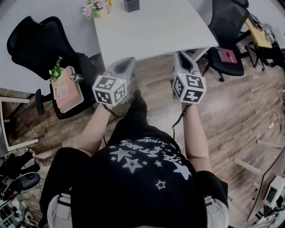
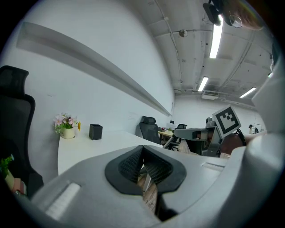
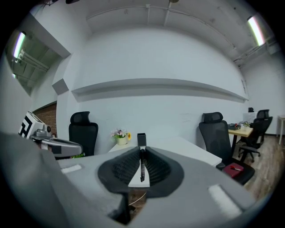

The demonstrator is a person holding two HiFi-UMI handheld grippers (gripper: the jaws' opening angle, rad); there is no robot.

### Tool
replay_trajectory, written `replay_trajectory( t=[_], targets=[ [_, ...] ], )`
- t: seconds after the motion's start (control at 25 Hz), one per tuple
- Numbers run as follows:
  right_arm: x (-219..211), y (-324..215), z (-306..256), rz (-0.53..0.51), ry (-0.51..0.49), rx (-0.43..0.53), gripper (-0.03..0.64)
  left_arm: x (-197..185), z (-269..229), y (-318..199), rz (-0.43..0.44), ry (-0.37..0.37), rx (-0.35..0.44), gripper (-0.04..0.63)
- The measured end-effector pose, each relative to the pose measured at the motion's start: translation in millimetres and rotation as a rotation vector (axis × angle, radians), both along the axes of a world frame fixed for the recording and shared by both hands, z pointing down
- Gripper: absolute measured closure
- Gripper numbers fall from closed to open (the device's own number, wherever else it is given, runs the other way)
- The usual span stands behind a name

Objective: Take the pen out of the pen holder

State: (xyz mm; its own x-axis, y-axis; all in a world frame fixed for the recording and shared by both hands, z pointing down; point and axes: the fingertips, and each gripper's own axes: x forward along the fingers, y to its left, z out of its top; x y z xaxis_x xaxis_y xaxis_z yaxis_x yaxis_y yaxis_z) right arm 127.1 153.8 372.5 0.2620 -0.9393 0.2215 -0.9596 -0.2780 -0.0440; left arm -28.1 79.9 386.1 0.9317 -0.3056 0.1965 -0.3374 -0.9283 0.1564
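A small black pen holder (image 1: 132,5) stands at the far edge of the white table (image 1: 151,31); it also shows in the left gripper view (image 2: 95,132) and the right gripper view (image 3: 141,139). My right gripper (image 1: 181,57) is held level before the table's near edge, shut on a thin dark pen (image 3: 141,165) that stands upright between its pads. My left gripper (image 1: 126,63) is beside it, off the table's near edge, with its pads (image 2: 153,171) meeting and nothing between them. Both grippers are well short of the holder.
A pot of flowers (image 1: 97,8) stands left of the holder. A black office chair (image 1: 40,44) with a pink box and small plant (image 1: 66,87) is at the left. Another chair (image 1: 227,40) with a red book (image 1: 228,55) is at the right. Wooden floor lies below.
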Motion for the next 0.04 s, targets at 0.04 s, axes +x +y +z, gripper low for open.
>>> replay_trajectory(
  t=[0.04],
  targets=[
    [-3.1, 4.5, -0.2, 0.002, -0.002, 0.004, 0.58, -4.0, 0.5, 3.0, -0.002, -0.001, -0.001, 0.584]
  ],
)
